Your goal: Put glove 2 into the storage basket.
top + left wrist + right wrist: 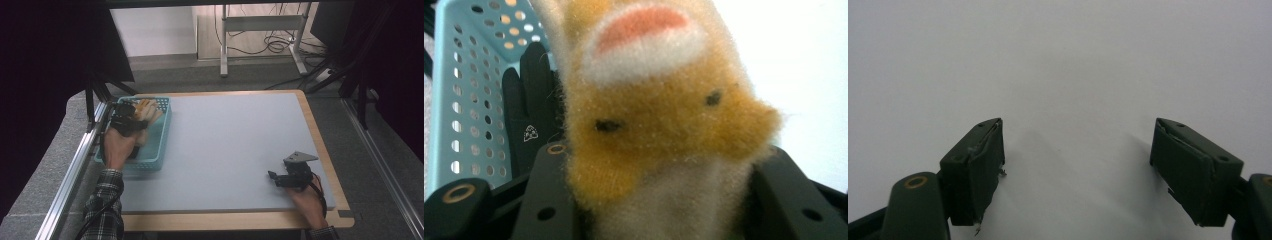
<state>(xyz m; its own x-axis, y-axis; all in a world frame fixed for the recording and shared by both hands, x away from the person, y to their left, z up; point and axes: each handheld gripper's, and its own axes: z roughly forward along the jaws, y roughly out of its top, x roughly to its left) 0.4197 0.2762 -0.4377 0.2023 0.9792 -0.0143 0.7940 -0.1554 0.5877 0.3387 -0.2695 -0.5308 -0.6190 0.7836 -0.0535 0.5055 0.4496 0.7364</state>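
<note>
A fuzzy orange and cream plush sock [664, 110] with a pink patch sits between the jaws of my left gripper [664, 200], which is shut on it. In the high view the left gripper [131, 119] holds the plush sock [146, 111] over the light blue perforated basket [161, 134] at the table's left. A black glove [530, 105] lies inside the basket [459, 100]. My right gripper [1078, 165] stands open with nothing between its jaws, low over the grey mat; in the high view the right gripper [272, 176] is near the front right.
The grey mat [230, 145] covers a wooden table [330, 165]. An aluminium rail [70, 175] runs along the left side. Table legs and cables [270, 42] stand on the floor beyond the far edge.
</note>
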